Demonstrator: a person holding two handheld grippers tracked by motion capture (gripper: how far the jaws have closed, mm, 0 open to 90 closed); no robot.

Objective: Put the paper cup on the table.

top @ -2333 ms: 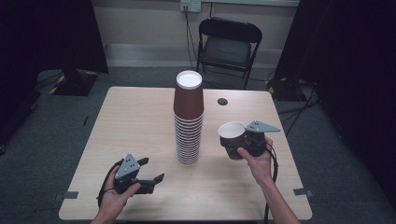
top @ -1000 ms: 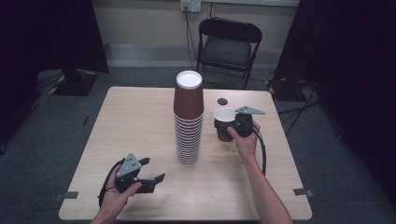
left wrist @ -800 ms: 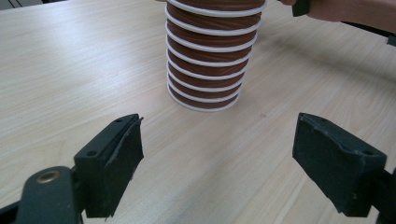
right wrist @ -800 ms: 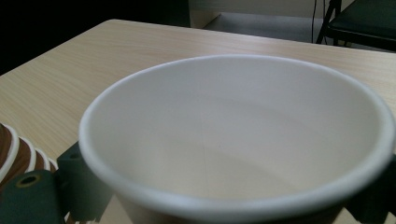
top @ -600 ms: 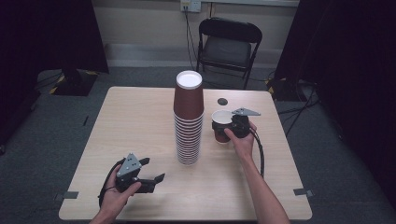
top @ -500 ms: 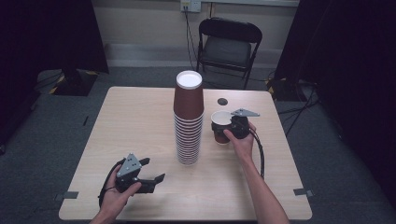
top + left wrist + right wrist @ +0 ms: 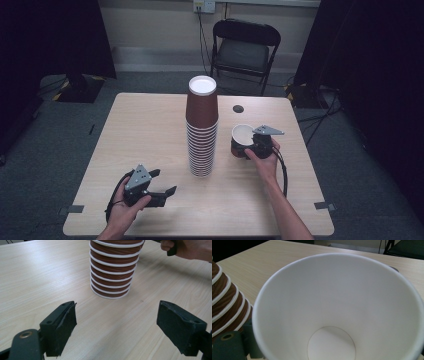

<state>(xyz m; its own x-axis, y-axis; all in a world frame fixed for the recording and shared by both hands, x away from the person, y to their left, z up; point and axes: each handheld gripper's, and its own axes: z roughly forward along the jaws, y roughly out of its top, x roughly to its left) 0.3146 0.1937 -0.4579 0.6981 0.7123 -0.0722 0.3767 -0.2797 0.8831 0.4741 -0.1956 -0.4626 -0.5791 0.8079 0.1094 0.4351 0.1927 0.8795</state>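
A recording lab or studio is showing here: black curtains (image 7: 45, 35) are hanging around a lone wooden table (image 7: 150, 125) on grey carpet (image 7: 45, 130), with a folding chair (image 7: 243, 47) and taped floor marks (image 7: 75, 209).

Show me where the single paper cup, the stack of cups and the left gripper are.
single paper cup (image 7: 242, 134): high view, white inner wall below the rim.
stack of cups (image 7: 202, 145): high view, ribbed middle of the stack.
left gripper (image 7: 164, 182): high view, midway between its open jaws.

High view overhead facing forward, both gripper views close, low — sharing the cup stack (image 7: 202, 127).
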